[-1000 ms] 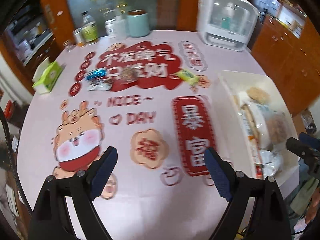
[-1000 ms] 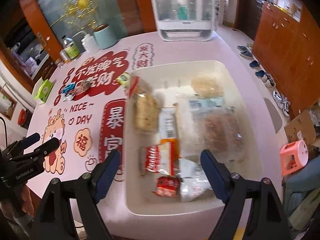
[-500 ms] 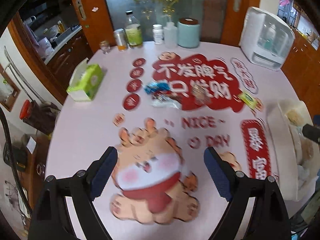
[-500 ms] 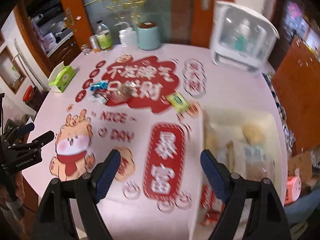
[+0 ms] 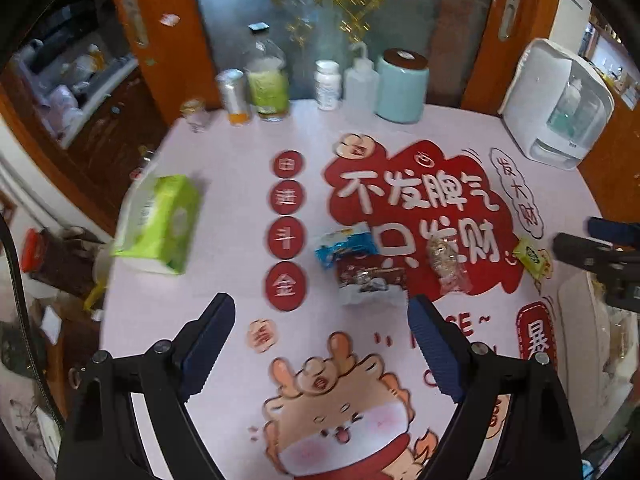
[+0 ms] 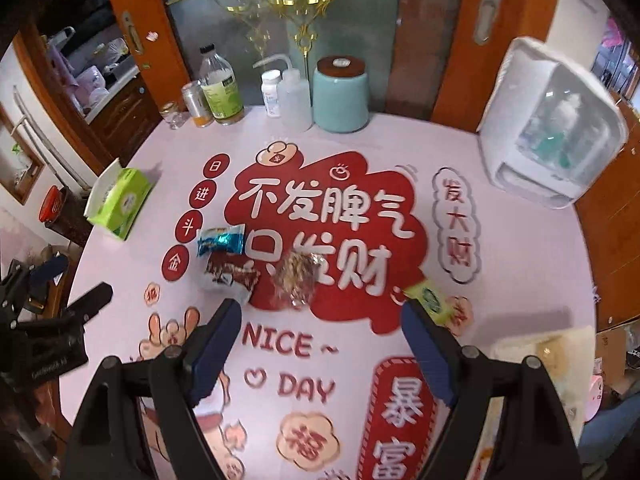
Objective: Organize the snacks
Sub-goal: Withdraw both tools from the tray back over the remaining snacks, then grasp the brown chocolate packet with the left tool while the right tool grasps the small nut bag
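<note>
Currently both grippers are held above the counter (image 6: 520, 240), which is covered by a pink cloth with red printed characters and a cartoon animal. The left gripper (image 5: 320, 320) is seen with its fingers (image 5: 208, 332) spread wide and nothing between them. The right gripper (image 6: 320, 320) is likewise spread wide with nothing gripped. Four snacks are left loose on the red print: a blue packet (image 6: 221, 240) touching a brown-and-white packet (image 6: 230, 276) just below it, a clear bag of brownish pieces (image 6: 296, 276) beside those, and a yellow-green packet (image 6: 430, 300) well apart to the right, close by the right gripper's right finger. A white bin (image 6: 552, 344) is glimpsed at the right edge, blurred. A green tissue box (image 6: 120, 202) is seen at the left edge. Bottles and a teal canister (image 6: 340, 96) are lined along the far edge, with a white appliance (image 6: 552, 132) at far right.
</note>
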The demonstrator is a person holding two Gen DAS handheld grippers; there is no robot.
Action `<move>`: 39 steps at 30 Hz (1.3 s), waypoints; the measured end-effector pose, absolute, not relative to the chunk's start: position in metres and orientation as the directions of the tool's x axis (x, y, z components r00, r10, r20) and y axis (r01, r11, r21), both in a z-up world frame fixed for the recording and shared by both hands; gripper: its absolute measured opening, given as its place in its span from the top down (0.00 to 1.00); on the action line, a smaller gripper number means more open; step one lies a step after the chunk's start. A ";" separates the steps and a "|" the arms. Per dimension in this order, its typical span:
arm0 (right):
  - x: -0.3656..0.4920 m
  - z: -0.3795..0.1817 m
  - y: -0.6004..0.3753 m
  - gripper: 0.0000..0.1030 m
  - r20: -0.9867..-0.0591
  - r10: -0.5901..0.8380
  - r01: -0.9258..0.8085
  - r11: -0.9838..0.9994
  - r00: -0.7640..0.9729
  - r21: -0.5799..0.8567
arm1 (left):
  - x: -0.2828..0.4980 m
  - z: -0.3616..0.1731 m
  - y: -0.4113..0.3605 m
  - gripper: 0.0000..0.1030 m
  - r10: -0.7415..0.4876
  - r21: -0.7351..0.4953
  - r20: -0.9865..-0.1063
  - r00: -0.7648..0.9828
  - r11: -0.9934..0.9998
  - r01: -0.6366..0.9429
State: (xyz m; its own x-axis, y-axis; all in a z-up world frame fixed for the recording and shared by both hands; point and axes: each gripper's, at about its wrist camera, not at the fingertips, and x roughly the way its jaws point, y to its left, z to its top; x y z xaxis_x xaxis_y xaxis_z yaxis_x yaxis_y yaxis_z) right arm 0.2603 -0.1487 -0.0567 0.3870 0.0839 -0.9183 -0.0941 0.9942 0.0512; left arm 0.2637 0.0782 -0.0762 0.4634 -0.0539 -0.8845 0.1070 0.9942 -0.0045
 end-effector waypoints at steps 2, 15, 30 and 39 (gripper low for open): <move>0.278 -0.073 -0.145 0.20 -0.929 0.095 -0.084 0.994 0.359 0.069 | 0.278 -0.092 0.071 0.15 -0.062 -0.009 -0.896 0.439 0.992 0.122; 0.335 -0.194 -0.136 0.20 -0.977 0.119 0.011 0.992 0.174 0.123 | 0.332 -0.196 0.039 0.15 -0.077 -0.029 -0.954 0.289 0.986 0.166; 0.334 -0.230 -0.135 0.58 -0.976 0.161 -0.020 0.987 0.150 0.159 | 0.348 -0.235 0.031 0.15 -0.107 -0.073 -0.966 0.236 0.986 0.149; 0.314 -0.230 -0.155 0.58 -0.970 0.174 -0.010 0.985 0.170 0.175 | 0.344 -0.250 0.009 0.18 -0.044 0.003 -0.970 0.237 0.981 0.194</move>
